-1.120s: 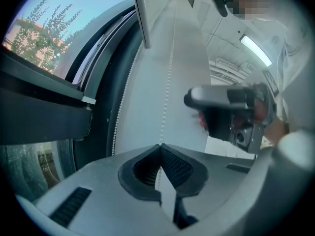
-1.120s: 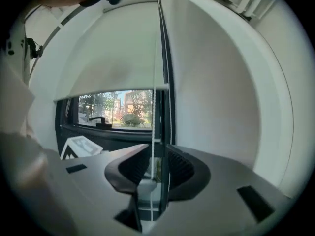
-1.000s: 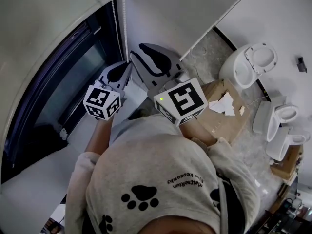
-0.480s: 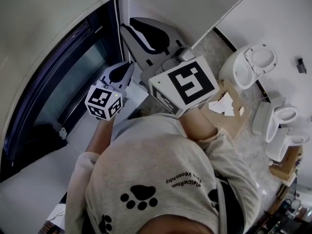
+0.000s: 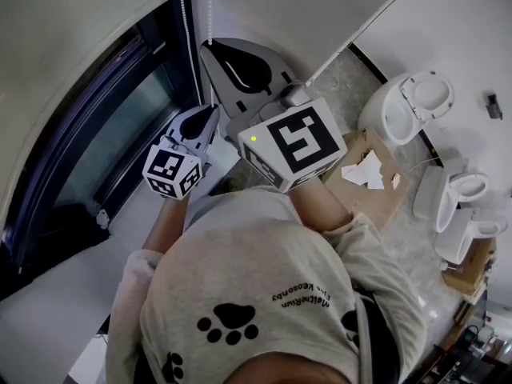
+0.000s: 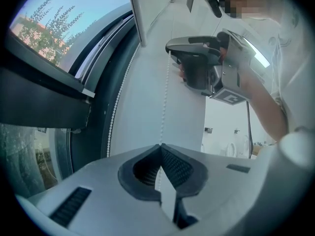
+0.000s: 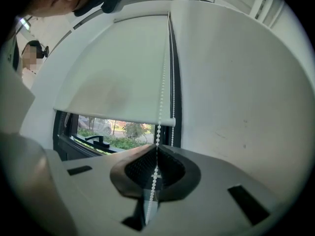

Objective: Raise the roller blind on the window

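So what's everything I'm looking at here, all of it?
roller blind: one, white, partly lowered over the window
window: one, dark frame
bead chain: one, white, at the blind's right edge
toilets: three, white, on the floor
cardboard box: one, brown, beside the toilets
shirt: one, grey, black paw prints
left gripper: grey, shut on the bead chain
right gripper: grey, higher on the chain, jaws have just been closing, now shut on it
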